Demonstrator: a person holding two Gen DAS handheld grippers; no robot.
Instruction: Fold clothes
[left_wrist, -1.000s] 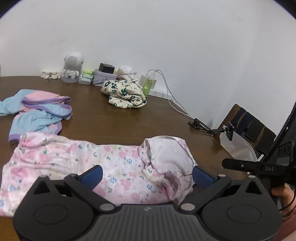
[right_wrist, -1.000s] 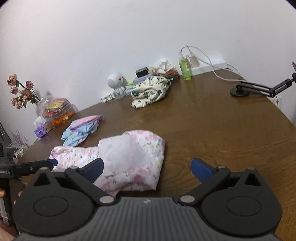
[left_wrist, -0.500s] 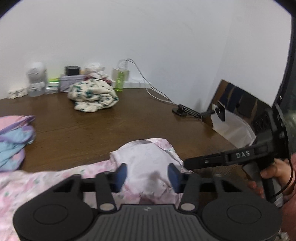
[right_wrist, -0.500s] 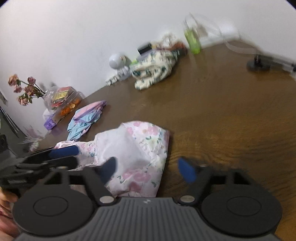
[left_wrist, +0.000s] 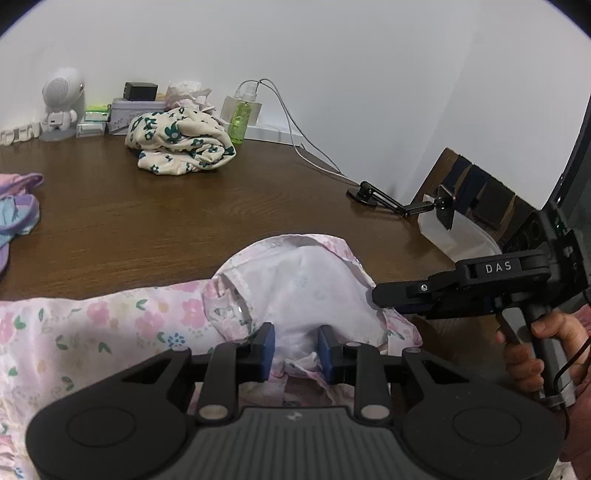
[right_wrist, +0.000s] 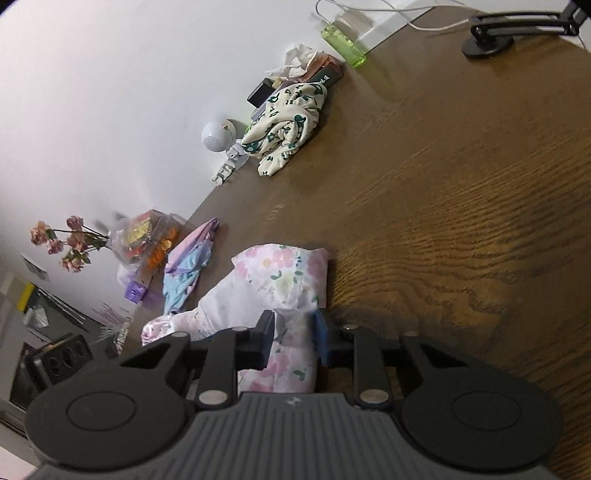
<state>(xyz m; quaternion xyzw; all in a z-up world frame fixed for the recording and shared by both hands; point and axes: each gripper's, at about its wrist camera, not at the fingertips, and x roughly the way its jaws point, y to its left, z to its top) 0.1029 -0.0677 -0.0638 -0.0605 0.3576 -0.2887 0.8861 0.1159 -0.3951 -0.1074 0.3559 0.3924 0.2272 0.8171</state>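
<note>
While both claws are on the same cloth, here's how it sits:
pink floral garment (left_wrist: 110, 325): spread along the near edge of the desk (left_wrist: 184, 221); its right end is folded over, pale inside showing
left gripper (left_wrist: 293, 349): pads pressed in on a bunch of that folded end — pinching it
right gripper (right_wrist: 293, 338): also clamped on the floral cloth; camera tilted
hand (left_wrist: 532, 354): wrapped round the right gripper's handle
cream floral garment (left_wrist: 181, 144): crumpled near the far edge
blue-and-purple garment (right_wrist: 188, 269): toward the left edge, well apart
</note>
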